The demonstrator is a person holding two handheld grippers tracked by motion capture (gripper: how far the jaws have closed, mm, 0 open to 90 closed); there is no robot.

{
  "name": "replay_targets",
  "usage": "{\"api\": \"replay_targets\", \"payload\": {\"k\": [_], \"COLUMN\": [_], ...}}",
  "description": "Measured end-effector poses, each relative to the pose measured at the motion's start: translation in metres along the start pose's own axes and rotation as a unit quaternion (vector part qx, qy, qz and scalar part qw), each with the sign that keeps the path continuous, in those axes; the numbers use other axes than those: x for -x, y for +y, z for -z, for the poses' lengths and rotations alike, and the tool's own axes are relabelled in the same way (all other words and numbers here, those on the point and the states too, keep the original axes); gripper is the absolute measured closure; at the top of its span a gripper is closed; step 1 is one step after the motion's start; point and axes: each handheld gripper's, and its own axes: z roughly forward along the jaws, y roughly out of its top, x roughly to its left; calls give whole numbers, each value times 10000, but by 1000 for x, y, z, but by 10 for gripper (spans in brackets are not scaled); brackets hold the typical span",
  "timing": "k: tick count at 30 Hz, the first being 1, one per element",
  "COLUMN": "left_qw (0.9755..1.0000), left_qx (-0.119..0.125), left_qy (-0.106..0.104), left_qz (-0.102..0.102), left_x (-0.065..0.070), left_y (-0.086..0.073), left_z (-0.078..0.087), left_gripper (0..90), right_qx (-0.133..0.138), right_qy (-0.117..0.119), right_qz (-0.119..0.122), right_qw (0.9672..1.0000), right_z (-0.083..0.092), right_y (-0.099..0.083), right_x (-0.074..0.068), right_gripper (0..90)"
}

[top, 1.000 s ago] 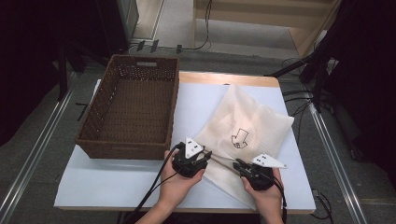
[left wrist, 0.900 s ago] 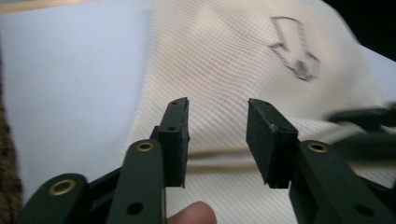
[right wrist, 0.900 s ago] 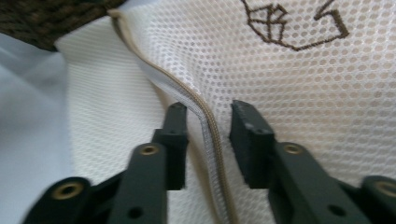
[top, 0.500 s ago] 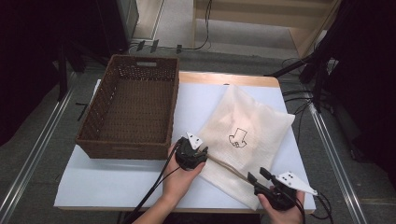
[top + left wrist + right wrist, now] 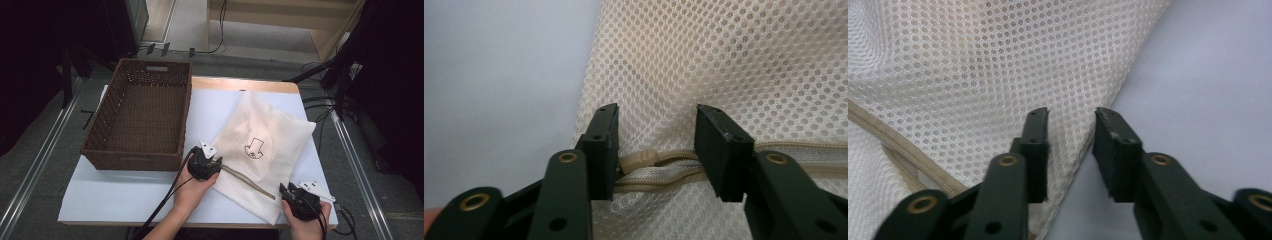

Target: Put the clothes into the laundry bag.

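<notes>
A cream mesh bag with a black printed mark lies flat on the white table. A tan zipper runs along its near edge. My left gripper sits at the zipper's left end. Its jaws have just been closing but stand apart, with the zipper pull between them, beside the left pad. My right gripper is at the bag's near right corner. Its jaws have also just been closing and straddle the mesh edge with a gap showing.
A brown wicker basket stands to the left of the bag, close to my left gripper. Both cables trail off the table's near edge. Dark stands and cables sit on the floor to the right of the table.
My right gripper has moved right along the bag's near edge, from beside the left gripper to the near right corner. The left gripper has stayed at the zipper's left end.
</notes>
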Motion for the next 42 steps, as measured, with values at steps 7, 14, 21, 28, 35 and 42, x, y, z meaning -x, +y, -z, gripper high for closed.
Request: {"api": "replay_targets", "payload": {"k": [7,14,21,28,35,42], "left_qw": [9999,9993,9985,9966,9938,9855], "left_qx": [9,24,33,-51,-81,342], "left_qy": [44,-264,-492,-795,-1084,-1656], "left_qz": [-130,-251,-257,-204,-233,-134], "left_x": [0,4,11,12,23,17], "left_y": [-1,-13,-33,-39,-39,-40], "left_z": [2,16,45,45,44,50], "left_gripper": [765,768,880,900,900,746], "right_qx": [-168,-262,-71,7,83,449], "right_qy": [241,404,486,420,199,365], "right_qz": [151,134,365,756,566,148], "right_qw": [9995,9987,9981,9963,9982,9982], "right_z": [-6,-16,-30,-51,-51,-30], "right_y": [10,23,40,57,62,44], "right_x": [4,13,20,22,40,53], "right_gripper": [880,893,894,895,897,796]}}
